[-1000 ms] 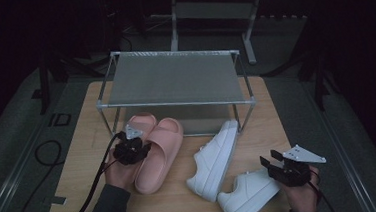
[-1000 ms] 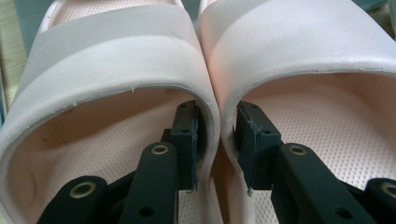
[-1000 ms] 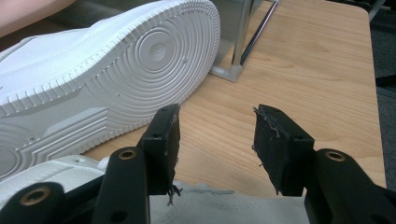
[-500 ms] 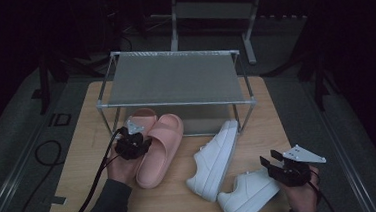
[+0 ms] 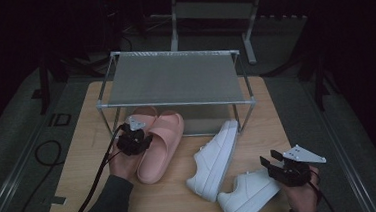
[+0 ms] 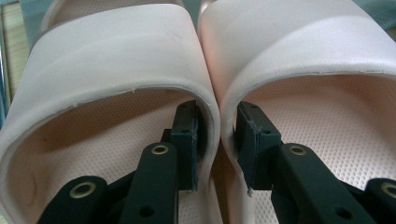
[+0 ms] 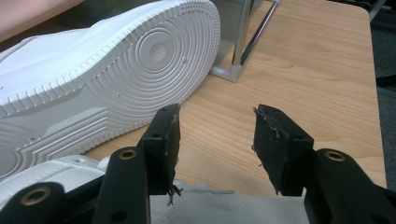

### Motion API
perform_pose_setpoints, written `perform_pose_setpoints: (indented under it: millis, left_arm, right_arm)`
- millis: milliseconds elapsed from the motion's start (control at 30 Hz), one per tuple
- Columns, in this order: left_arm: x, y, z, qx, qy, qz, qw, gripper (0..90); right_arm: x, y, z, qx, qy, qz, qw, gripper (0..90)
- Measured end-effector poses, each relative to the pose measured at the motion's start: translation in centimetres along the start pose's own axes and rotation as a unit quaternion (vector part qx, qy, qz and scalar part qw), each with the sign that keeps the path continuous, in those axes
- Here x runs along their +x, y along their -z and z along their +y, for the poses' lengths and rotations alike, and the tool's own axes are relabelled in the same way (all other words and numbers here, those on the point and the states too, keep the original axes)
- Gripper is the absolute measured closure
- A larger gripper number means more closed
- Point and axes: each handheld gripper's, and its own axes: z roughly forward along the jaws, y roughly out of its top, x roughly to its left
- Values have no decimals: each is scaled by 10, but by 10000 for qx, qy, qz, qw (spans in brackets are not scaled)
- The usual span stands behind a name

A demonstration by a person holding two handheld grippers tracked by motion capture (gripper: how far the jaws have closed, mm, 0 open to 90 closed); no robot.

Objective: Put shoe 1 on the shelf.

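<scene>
Left gripper (image 5: 137,138) clamped on both slides' (image 6: 210,93) touching inner straps, toes hidden under rack (image 5: 174,79). Right gripper (image 7: 215,140) fingers apart, low over near sneaker (image 5: 247,194).

My left gripper (image 5: 134,140) is black, cable trailing, dark sleeve (image 5: 108,207) behind; right gripper (image 5: 286,167) wears a grey three-cornered plate.

two pink slides are lying side by side, the left slide (image 6: 107,70) touching the right slide (image 6: 303,60). the left gripper (image 6: 218,144) is pinching their adjoining strap walls together, one jaw sitting inside each slide.
</scene>
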Motion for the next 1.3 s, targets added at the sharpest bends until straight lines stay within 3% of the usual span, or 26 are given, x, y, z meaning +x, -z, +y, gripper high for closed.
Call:
perform_pose_setpoints:
  millis: [533,1300]
  left_arm:
    - [4,-14,9,-83,-63,112,9999,698]
    - [8,-40,13,-169,193,394,9989,699]
  right_arm:
    - [0,0,0,0,-4,1,10000,503]
    - [0,0,0,-12,2,14,10000,508]
